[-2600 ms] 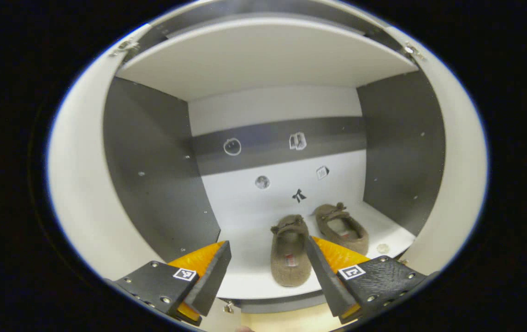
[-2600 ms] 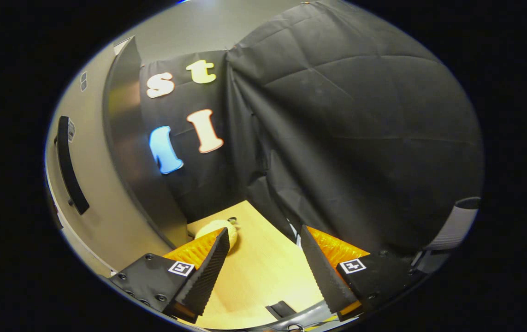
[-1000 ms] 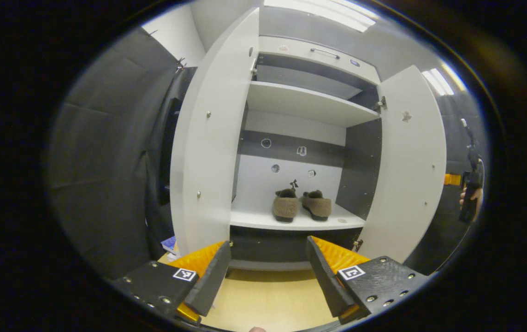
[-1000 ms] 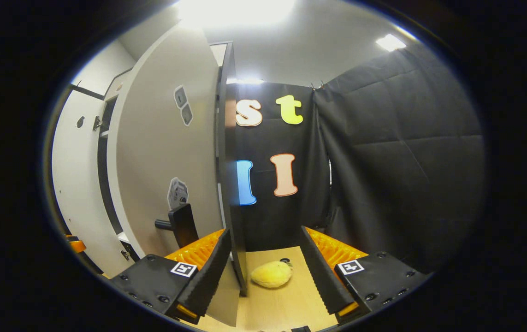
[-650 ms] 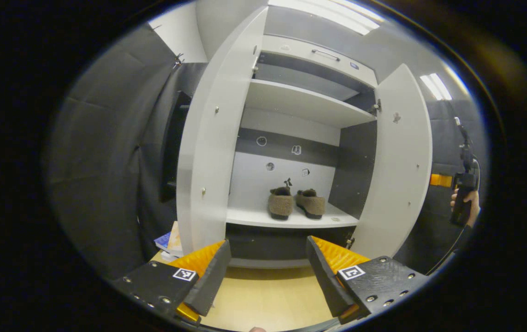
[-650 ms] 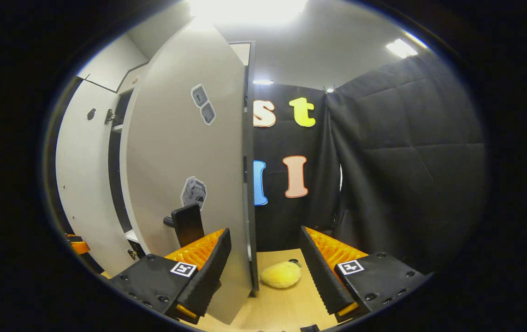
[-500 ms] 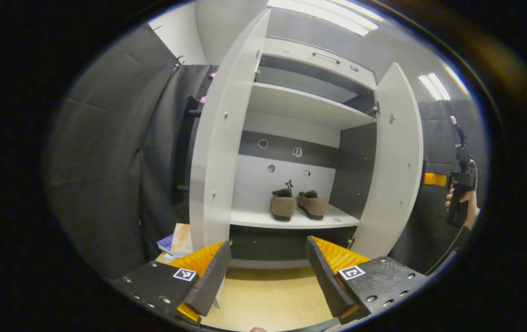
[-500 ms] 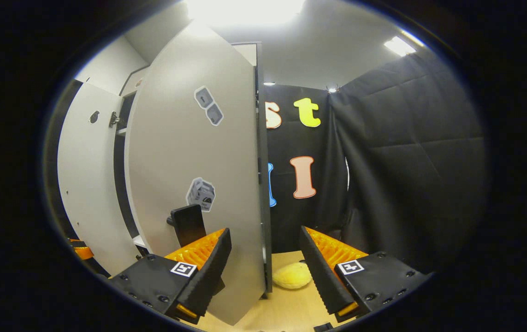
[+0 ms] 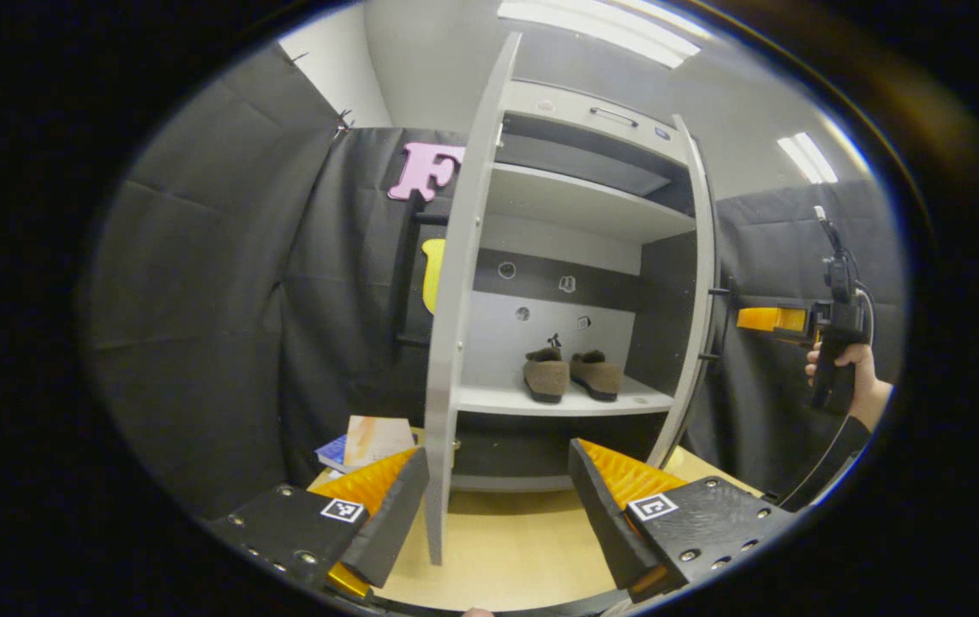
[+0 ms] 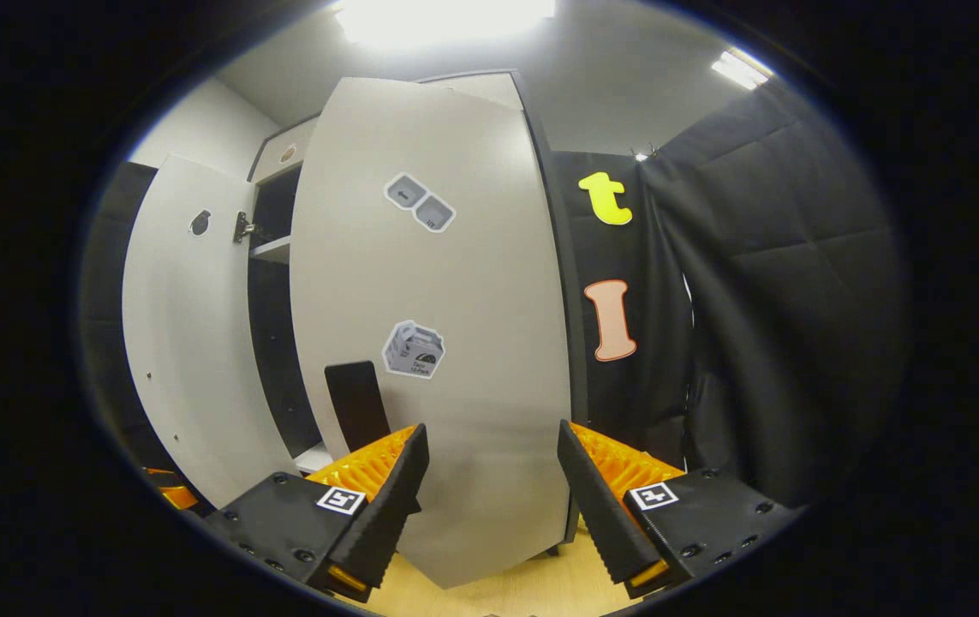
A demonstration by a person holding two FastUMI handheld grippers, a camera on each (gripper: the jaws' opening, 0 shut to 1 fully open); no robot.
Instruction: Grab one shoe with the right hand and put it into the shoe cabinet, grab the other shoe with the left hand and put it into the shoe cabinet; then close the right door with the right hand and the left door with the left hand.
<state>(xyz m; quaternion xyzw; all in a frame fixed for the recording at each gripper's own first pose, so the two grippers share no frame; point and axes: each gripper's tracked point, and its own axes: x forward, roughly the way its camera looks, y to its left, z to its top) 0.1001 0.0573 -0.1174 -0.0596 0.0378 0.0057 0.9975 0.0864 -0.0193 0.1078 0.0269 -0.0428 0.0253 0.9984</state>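
While both shoes sit inside the shoe cabinet (image 9: pixel 592 128), side by side on the lower shelf (image 9: pixel 558 401) toward its right end, toes pointing at the back panel: left shoe (image 9: pixel 546 375) and right shoe (image 9: pixel 597 374) close together, whether touching cannot be told. In the left gripper view, left gripper (image 9: pixel 498 506) well back from the cabinet, fingers spread wide, nothing between them but the bottom front edge of the left door (image 9: pixel 457 343), seen nearly edge-on and apart from either finger. Right door (image 9: pixel 699 317) swung partway in, its edge curving down the cabinet's right side. Beyond it, at the far right, a hand (image 9: pixel 849 377) gripping the other gripper's handle, that gripper's fingers reaching toward the door's outer face near its dark handle. A few books (image 9: pixel 361 439) on the wooden floor (image 9: pixel 506 548) just left of the left door's foot.

In the right gripper view, right gripper (image 10: pixel 489 497) spread wide, facing the outer face of the right door (image 10: pixel 446 326) up close, holding nothing. Dark door handle (image 10: pixel 356 403) just above the left finger, contact with it impossible to tell. Stickers (image 10: pixel 414 350) on the door panel above the gap. Left door (image 10: pixel 185 326) standing open farther left.
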